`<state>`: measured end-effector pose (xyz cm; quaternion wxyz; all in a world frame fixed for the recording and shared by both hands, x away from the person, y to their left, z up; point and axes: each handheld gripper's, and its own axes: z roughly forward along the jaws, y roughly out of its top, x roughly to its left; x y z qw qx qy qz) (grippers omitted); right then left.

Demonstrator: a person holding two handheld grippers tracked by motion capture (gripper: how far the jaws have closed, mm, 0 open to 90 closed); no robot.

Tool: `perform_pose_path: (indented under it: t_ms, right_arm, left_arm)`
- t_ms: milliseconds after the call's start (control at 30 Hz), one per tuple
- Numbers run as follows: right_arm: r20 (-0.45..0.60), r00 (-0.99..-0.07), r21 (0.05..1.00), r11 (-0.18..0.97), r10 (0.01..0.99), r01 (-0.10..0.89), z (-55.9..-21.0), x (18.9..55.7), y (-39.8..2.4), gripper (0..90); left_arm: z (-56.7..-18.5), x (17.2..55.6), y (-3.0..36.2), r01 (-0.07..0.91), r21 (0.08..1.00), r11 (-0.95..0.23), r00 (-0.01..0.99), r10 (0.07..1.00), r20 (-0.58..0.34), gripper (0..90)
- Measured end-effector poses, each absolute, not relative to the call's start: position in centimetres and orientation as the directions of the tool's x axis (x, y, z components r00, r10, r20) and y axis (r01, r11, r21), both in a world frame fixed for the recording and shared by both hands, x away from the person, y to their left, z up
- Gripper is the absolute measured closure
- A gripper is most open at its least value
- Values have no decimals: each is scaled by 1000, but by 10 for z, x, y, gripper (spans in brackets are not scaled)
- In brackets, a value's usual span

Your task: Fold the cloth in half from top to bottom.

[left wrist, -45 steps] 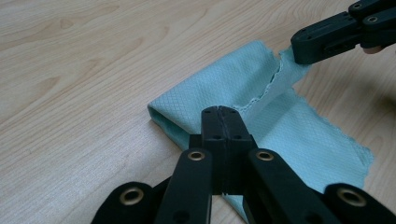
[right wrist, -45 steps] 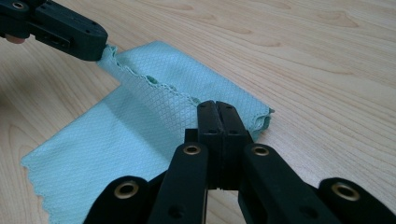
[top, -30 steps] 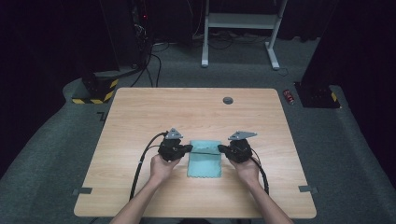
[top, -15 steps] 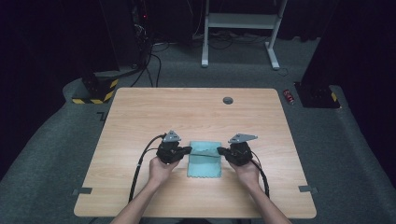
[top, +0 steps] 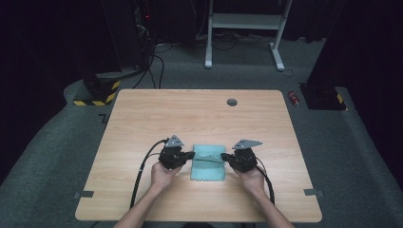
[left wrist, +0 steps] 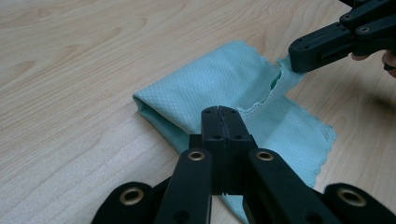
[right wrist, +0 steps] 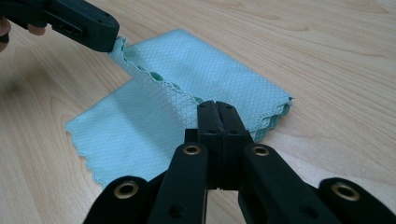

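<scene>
High view: a light wooden worktop carries a pale green cloth near its front edge, between the person's two hands. The left tongs meet the cloth's left edge and the right tongs meet its right edge. A small dark round disc sits well apart, toward the far side of the worktop.

Left gripper view shows its jaws pressed together on the near edge of the cloth, whose upper layer lies folded over, with a scalloped hem showing. The right tongs pinch the opposite edge and lift it slightly.

Right gripper view shows its own jaws likewise closed on the cloth, apparently gripping the top layer, though the contact itself is hidden behind the jaws. Farther off, the left tongs clamp the far corner, raised off the wood.
</scene>
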<state>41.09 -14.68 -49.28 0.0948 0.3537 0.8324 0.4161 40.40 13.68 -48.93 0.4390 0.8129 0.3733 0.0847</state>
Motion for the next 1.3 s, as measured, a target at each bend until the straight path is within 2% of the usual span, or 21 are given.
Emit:
perform_pose_path:
  t_ms: [1300]
  right_arm:
    - [169, -755, 751, 414, 634, 515, -509, 384, -150, 896]
  left_arm:
    - [-510, 383, 137, 556, 746, -367, 717, 666, -207, 899]
